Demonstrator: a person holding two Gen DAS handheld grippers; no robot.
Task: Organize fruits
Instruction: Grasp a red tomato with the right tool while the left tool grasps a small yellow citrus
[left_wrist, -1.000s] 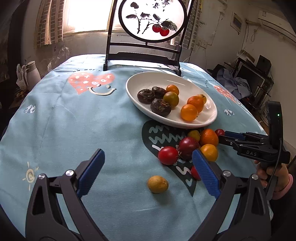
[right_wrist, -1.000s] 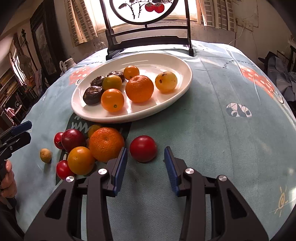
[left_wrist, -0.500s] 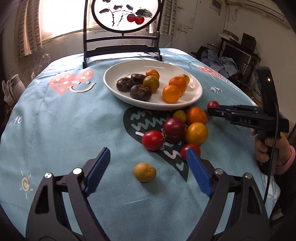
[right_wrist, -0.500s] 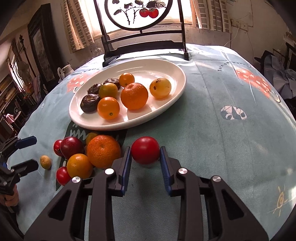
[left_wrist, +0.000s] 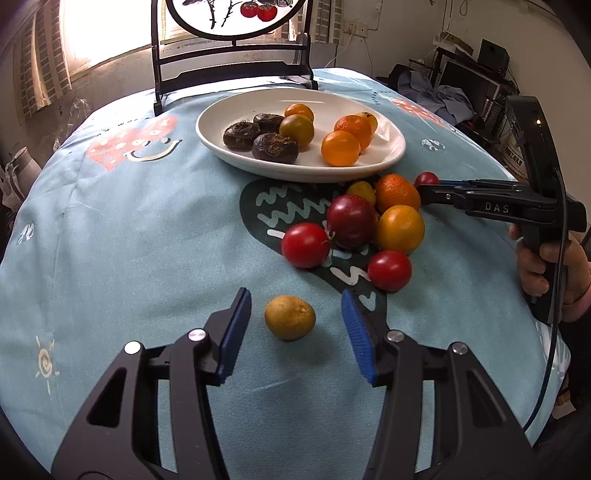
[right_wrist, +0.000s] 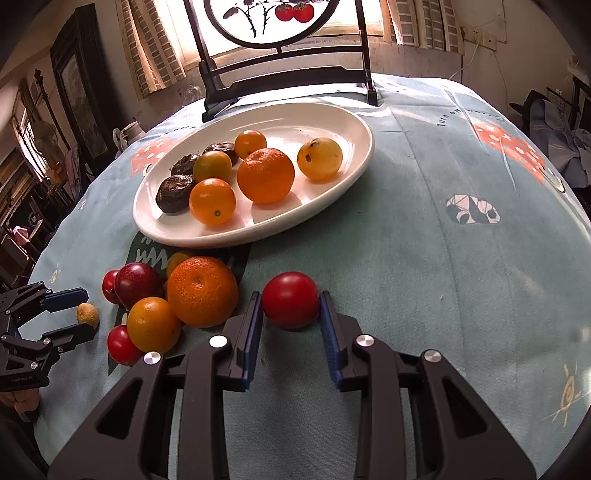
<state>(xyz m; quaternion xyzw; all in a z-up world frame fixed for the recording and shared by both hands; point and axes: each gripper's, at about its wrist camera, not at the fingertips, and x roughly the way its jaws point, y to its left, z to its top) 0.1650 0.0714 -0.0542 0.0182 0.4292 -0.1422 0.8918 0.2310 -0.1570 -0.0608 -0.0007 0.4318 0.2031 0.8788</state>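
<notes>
Fruits lie in two groups on the worktop (left_wrist: 122, 236), which is covered by a pale blue printed cloth. A white oval plate (right_wrist: 343, 122) holds three dark wrinkled fruits, several orange ones and a yellow one. At 6 o'clock from the plate, on the cloth, sits a loose cluster: a large orange (right_wrist: 201, 291), a dark red plum (left_wrist: 351, 221), a smaller orange fruit (left_wrist: 400, 229), two red tomatoes (left_wrist: 306, 244) and a small yellow fruit tucked against the plate's edge.

Right tool (right_wrist: 291, 314) is clamped on a red tomato (right_wrist: 290, 304); both blue pads press against its sides, and it sits at 3 o'clock from the large orange, just beside it. In the left wrist view this tool reaches in from 3 o'clock, with the tomato showing at its tip, and a hand (left_wrist: 550, 266) grips its handle.

Left tool (left_wrist: 293, 325) has just been closing. Its blue pads stand on either side of a small tan-yellow fruit (left_wrist: 290, 317), with a gap on each side, so they do not touch it. That fruit lies alone on the cloth at 7 o'clock from the cluster, apart from the nearest tomato.

A dark wooden stand with a round painted panel (right_wrist: 280, 22) stands at 12 o'clock beyond the plate.
</notes>
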